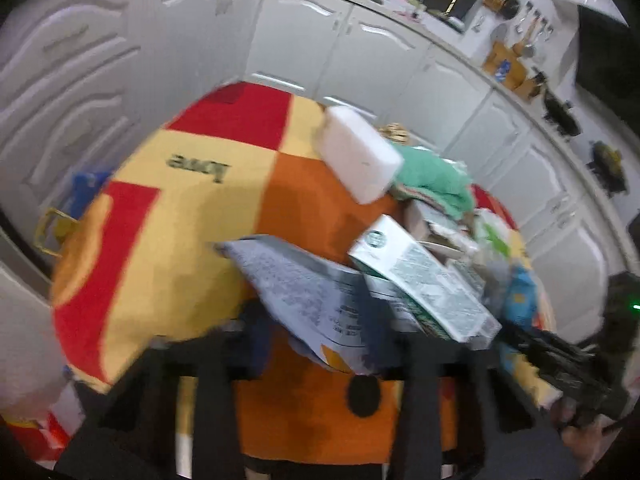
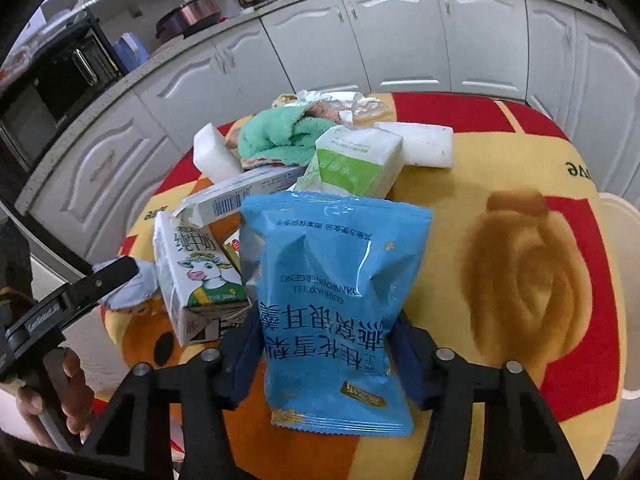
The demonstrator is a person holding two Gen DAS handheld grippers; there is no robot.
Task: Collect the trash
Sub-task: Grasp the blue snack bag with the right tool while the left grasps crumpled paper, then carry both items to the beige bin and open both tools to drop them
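Note:
In the right wrist view my right gripper (image 2: 326,344) is shut on a blue snack bag (image 2: 336,280) and holds it above the round table (image 2: 532,280). Behind it lie a milk carton (image 2: 200,276), a long box (image 2: 240,192), a green-white tissue pack (image 2: 356,160), a green cloth (image 2: 280,136) and white foam blocks (image 2: 424,144). In the left wrist view my left gripper (image 1: 320,344) is shut on a grey printed wrapper (image 1: 304,292), next to a green-white carton (image 1: 424,276). The left gripper also shows at the left edge of the right wrist view (image 2: 104,276).
The table wears a red, yellow and orange cloth (image 1: 180,208). White kitchen cabinets (image 2: 400,32) curve behind it, with a black oven (image 2: 52,84) on the counter. A white foam block (image 1: 360,152) sits by the green cloth (image 1: 432,176). A hand (image 2: 72,392) grips the left tool.

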